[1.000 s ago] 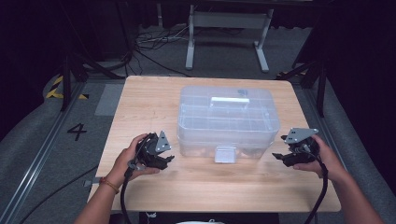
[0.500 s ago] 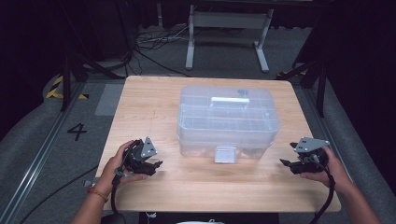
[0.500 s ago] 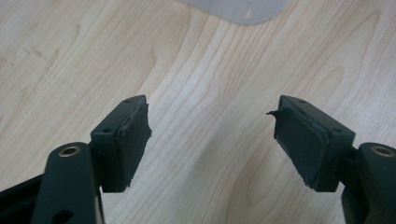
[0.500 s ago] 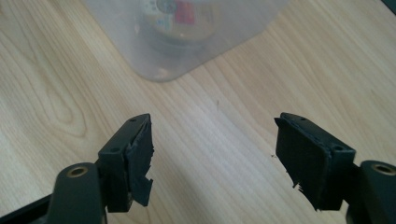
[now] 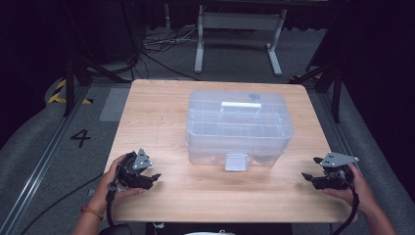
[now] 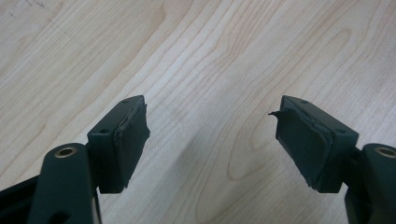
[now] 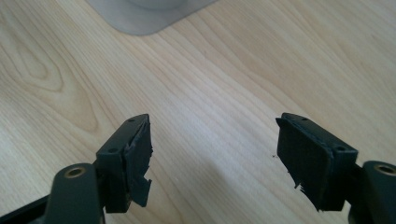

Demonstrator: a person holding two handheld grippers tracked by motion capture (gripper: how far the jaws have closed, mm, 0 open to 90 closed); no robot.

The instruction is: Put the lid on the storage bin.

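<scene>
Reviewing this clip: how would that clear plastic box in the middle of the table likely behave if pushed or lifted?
The clear plastic box looks rigid, so it probably keeps its shape. Its broad, low base suggests it would slide on the wooden table rather than tip. It seems mostly empty, so likely light; smooth walls may be slippery.

Both grippers are black with grey three-cornered plates: left gripper (image 5: 155, 178), right gripper (image 5: 308, 176). Worn, ragged pads (image 6: 133, 140); brass-ringed screw holes; an orange wristband (image 5: 90, 211) at 7 o'clock.

Box (image 5: 239, 126) on table (image 5: 156, 107), between both grippers
</scene>
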